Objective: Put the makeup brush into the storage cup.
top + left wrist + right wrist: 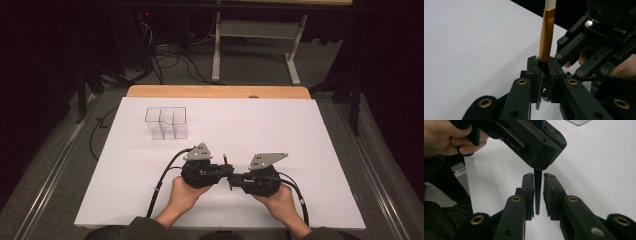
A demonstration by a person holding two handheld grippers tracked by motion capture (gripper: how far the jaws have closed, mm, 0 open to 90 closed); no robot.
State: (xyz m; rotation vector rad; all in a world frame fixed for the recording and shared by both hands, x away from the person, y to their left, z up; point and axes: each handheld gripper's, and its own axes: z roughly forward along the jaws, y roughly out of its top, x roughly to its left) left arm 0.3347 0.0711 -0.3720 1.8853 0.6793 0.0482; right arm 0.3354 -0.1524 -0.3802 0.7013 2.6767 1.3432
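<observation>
1. Brush point(547, 35) is the thing in hand, held low and central over my white surface point(280, 130), between my two hand-held grippers.
2. My white surface carries a clear compartment box point(167, 122) toward its far left, well apart from my hands.
3. My left hand-held gripper point(543, 75) is clenched on the brush where the orange handle meets its black lower part; the handle rises upright from the jaws in the left gripper view.
4. My right hand-held gripper point(538, 192) faces the left one, its jaws standing on either side of the brush's thin black end point(537, 195). A narrow gap shows on each side, so it is not gripping.
5. In the high view, both hand-held grippers meet almost tip to tip.
</observation>
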